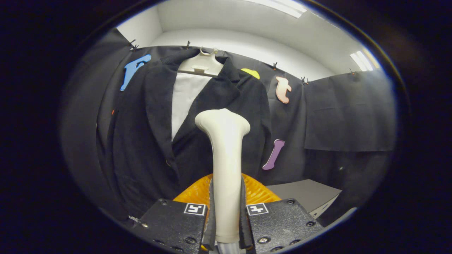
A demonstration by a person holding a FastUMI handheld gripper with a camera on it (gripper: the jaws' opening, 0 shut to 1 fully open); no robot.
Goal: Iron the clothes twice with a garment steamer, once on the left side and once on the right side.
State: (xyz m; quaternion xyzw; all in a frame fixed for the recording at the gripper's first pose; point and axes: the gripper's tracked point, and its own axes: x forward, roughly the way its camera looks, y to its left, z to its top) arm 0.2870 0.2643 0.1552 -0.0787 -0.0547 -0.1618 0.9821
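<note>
A dark suit jacket (148,134) hangs on a white hanger (201,65) against the booth wall, open at the front over a white panel (185,95). My gripper (226,215) is shut on the cream handle of the garment steamer (226,158), one black finger pressing on each side of it. The steamer stands upright between the fingers. Its wide head (222,121) is in front of the jacket's right front panel, just below the lapel. Whether the head touches the cloth cannot be told.
An orange ribbed object (256,192) sits just behind the fingers, low down. A grey tabletop (305,192) lies to the right of it, below the wall cloth. The jacket's left sleeve (109,151) hangs at the far left.
</note>
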